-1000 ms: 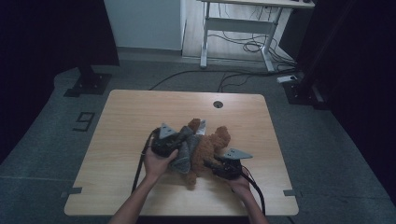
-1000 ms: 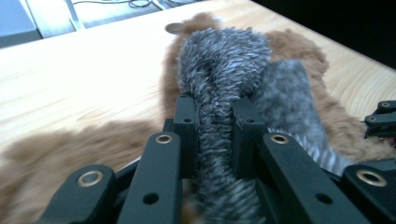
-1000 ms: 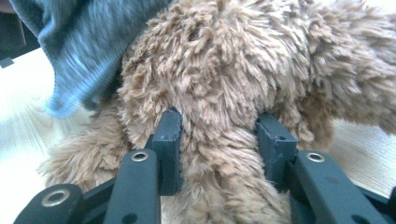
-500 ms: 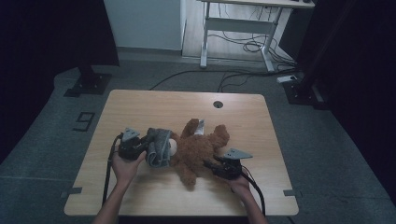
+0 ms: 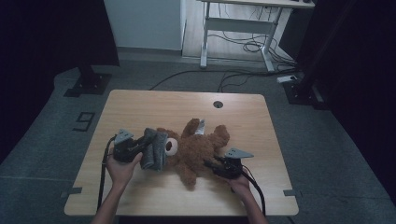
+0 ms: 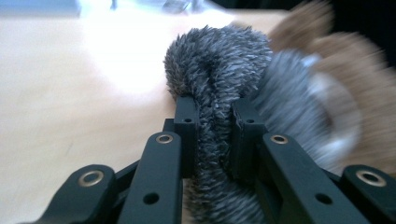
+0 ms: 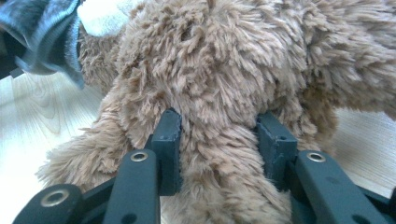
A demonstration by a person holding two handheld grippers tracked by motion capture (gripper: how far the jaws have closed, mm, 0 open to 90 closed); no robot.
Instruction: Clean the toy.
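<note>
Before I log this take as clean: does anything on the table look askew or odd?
The brown teddy bear lies sprawled on its back, not sitting. The grey fuzzy garment is bunched beside its head, pinched by the left gripper, while the right gripper clamps a limb. Nothing looks damaged or spilled.

We have dragged the grey hat [image 5: 154, 148] leftward off the teddy bear's [image 5: 194, 148] body, our left gripper [image 6: 215, 122] clamped on it beside the bear's head.
</note>
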